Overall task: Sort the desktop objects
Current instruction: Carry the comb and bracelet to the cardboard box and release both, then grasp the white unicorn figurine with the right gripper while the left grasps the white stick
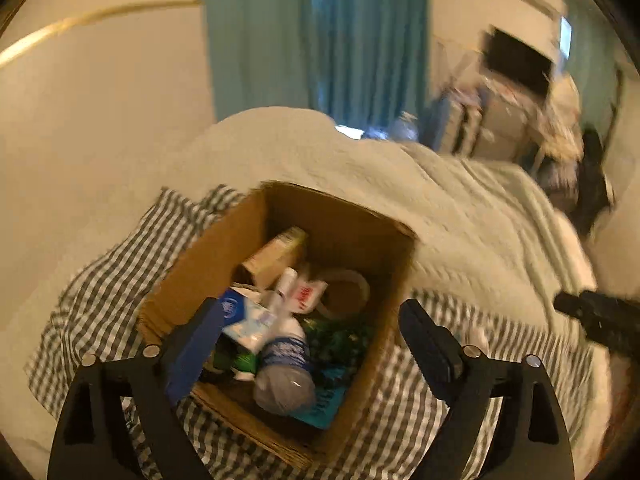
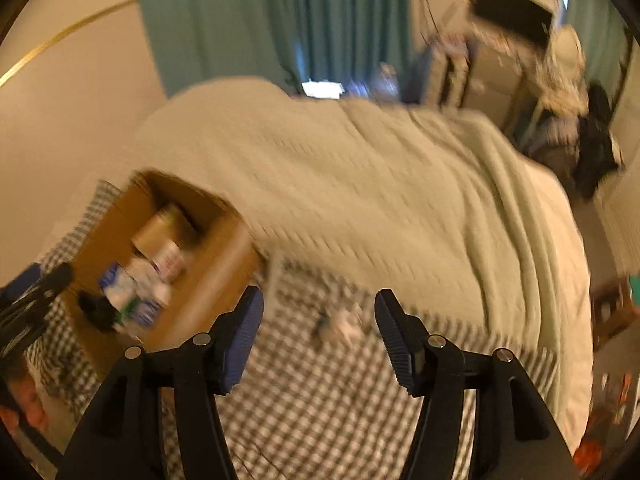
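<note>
Cardboard box [image 1: 280, 300] is where the sorted stuff is ending up, and it's already pretty full: a water bottle [image 1: 286, 376] lying on its side near the front, a blue-and-white carton [image 1: 244, 320] on its left, a tan box [image 1: 276, 256] leaning at the far end, a tape roll [image 1: 344, 292] to the right. It sits on a checked cloth [image 1: 100, 280] spread over the bed [image 1: 360, 168], I'd guess to mark out the work area.

Left tool [image 1: 312, 320] hangs right over the box, angled down into it, jaws spread wide with nothing between the pads. Looks to me like a drop-off spot, since anything let go here lands inside.

Right tool [image 2: 320, 320] is about half open and empty too, pointing down at the cloth to the right of the box. Between its fingers, further out on the cloth, there's a small pale crumpled thing [image 2: 344, 326] — too blurry to say what. Probably the next pickup; the jaws sit on either side of it in the right wrist view but aren't touching it.
</note>
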{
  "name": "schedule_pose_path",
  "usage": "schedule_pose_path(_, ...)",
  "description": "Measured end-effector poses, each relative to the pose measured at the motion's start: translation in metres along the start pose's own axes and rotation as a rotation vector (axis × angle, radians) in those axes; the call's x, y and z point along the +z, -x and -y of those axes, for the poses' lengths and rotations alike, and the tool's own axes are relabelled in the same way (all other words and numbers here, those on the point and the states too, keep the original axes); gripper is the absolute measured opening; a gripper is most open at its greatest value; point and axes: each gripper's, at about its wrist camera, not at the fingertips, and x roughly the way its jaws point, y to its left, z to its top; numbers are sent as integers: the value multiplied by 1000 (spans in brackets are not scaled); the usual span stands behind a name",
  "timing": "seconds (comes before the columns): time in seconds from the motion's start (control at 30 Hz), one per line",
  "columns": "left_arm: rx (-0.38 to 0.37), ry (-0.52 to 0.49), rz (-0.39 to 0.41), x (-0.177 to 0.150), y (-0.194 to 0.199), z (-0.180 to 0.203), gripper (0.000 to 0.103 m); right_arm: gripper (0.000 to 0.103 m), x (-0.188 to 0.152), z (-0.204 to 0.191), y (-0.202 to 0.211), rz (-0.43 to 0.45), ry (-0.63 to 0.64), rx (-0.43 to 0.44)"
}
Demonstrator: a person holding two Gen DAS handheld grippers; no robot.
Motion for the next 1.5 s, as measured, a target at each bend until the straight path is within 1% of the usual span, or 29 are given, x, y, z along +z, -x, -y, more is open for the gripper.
schedule_pose_path(0.03, 3, -36, -10, -5, -1, 12, 93, 58, -4, 7, -4, -18, 6, -10)
schedule_pose_path(0.07, 1, -83, -37, -15, -6, 31, 93, 58, -8, 11, -5, -27, 18, -19)
schedule_pose_path(0.13, -17, -110, -83, -29, -17, 51, 93, 58, -17, 17, -6, -35, 43, -27)
schedule_pose_path(0.2, -37, -108, -120, -45, -28, 73, 93, 58, -25, 21, -9, -45, 47, -27)
schedule_pose_path(0.23, -45, -104, -124, -49, -32, 80, 93, 58, -28, 23, -13, -59, 42, -13)
schedule_pose_path(0.3, -61, -87, -114, -59, -40, 95, 93, 58, -29, 27, -22, -90, 23, 11)
schedule_pose_path(0.37, -56, -67, -107, -68, -55, 109, 93, 58, -32, 29, -32, -118, 9, 28)
schedule_pose_path(0.47, -33, -29, -127, -78, -80, 115, 93, 58, -35, 27, -50, -145, 18, 55)
schedule_pose_path(0.57, -1, -19, -161, -84, -106, 117, 93, 58, -35, 25, -72, -168, 15, 82)
schedule_pose_path(0.63, -4, -12, -177, -87, -122, 118, 93, 58, -35, 27, -93, -189, 6, 96)
schedule_pose_path(0.77, -12, -15, -182, -89, -150, 121, 93, 58, -35, 32, -142, -243, -15, 108)
schedule_pose_path(0.87, -27, -27, -188, -91, -167, 130, 93, 58, -34, 37, -170, -275, -38, 125)
schedule_pose_path(0.93, -36, -22, -204, -91, -178, 135, 93, 58, -33, 40, -186, -292, -61, 153)
schedule_pose_path(1.0, -45, 11, -211, -89, -190, 137, 93, 58, -32, 42, -197, -307, -77, 207)
schedule_pose_path(1.03, -49, 32, -211, -88, -194, 136, 93, 45, -32, 42, -202, -321, -64, 226)
schedule_pose_path(1.07, -60, 59, -203, -87, -199, 135, 93, 40, -31, 40, -205, -331, -37, 229)
schedule_pose_path(1.13, -78, 95, -186, -84, -204, 135, 93, 40, -28, 40, -200, -304, -7, 237)
schedule_pose_path(1.2, -88, 115, -186, -80, -212, 138, 93, 40, -22, 45, -191, -276, 5, 248)
schedule_pose_path(1.3, -63, 172, -205, -70, -230, 140, 93, 40, -11, 62, -173, -217, 4, 258)
schedule_pose_path(1.4, -10, 253, -254, -59, -251, 138, 93, 40, -6, 84, -160, -174, -1, 241)
schedule_pose_path(1.47, 10, 322, -256, -51, -257, 133, 93, 40, -11, 95, -161, -181, -21, 242)
schedule_pose_path(1.5, 18, 327, -262, -49, -258, 134, 89, 40, -14, 98, -165, -195, -32, 243)
